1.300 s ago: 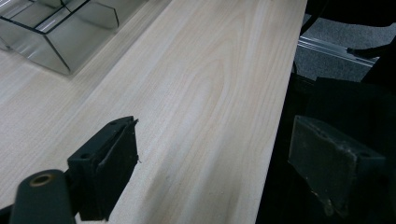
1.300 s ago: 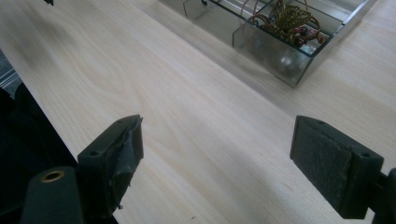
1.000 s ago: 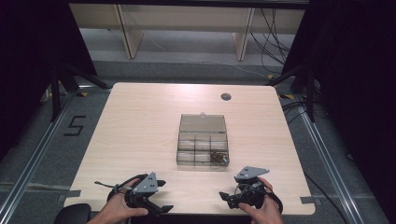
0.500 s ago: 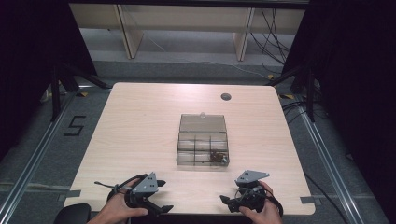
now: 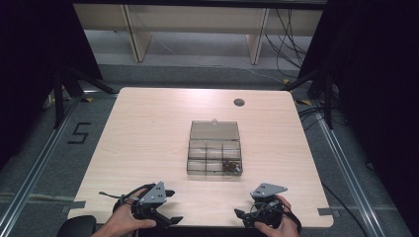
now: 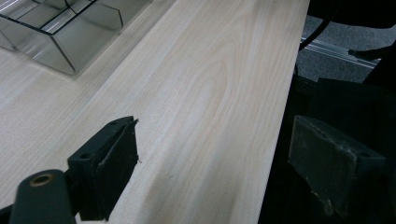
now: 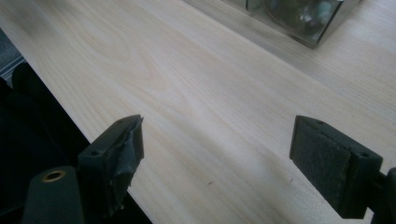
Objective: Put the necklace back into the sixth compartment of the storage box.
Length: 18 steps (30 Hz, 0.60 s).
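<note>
Fingers of both grippers [image 5: 165,215] [image 5: 243,217] spread, empty; compartment box [image 5: 214,154] long axis pointing away, lid open.

The left gripper [image 6: 224,177] is seen with its two black jaws set wide apart and nothing held between them. One jaw is placed over the pale wooden table [image 6: 201,93]; the other is hung past the table's edge, against a dark background. A corner of a clear compartment box [image 6: 70,32] is seen at the upper left, well apart from the jaws.
</note>
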{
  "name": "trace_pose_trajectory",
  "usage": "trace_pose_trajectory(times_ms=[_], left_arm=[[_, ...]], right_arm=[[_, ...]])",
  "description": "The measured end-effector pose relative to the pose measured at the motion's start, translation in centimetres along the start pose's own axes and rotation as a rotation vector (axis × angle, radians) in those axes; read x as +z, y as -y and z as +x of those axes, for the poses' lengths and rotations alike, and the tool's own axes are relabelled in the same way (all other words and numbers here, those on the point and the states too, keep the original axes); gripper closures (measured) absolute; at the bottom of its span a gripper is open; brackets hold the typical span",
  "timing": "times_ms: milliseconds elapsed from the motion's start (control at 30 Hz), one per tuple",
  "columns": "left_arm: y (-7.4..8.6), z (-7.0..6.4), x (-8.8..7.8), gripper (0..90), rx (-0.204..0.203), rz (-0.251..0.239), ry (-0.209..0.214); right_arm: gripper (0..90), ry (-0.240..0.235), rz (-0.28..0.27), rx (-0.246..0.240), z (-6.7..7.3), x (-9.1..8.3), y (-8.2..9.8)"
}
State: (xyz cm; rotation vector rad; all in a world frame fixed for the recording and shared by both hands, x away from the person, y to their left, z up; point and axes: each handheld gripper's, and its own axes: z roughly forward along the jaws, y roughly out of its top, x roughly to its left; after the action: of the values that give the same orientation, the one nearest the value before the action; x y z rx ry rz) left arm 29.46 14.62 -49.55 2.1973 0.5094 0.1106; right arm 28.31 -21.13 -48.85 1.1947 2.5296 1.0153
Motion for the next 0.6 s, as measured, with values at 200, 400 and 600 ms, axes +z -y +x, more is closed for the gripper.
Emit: trace_pose_trajectory(times_ms=[200, 400, 600], left_arm=[[-0.02, 0.15, -0.02, 15.1, 0.014, 0.015, 0.005], [-0.01, 0.08, -0.02, 15.1, 0.018, 0.014, -0.005], [0.02, 0.01, 0.03, 15.1, 0.017, 0.016, -0.007]], right_arm=[[18.2, 0.004, -0.034, -0.014, -0.02, 0.29, 0.18], [17.9, -0.003, -0.012, -0.012, 0.07, 0.07, 0.17], [17.8, -0.002, -0.011, -0.011, 0.07, 0.04, 0.25]])
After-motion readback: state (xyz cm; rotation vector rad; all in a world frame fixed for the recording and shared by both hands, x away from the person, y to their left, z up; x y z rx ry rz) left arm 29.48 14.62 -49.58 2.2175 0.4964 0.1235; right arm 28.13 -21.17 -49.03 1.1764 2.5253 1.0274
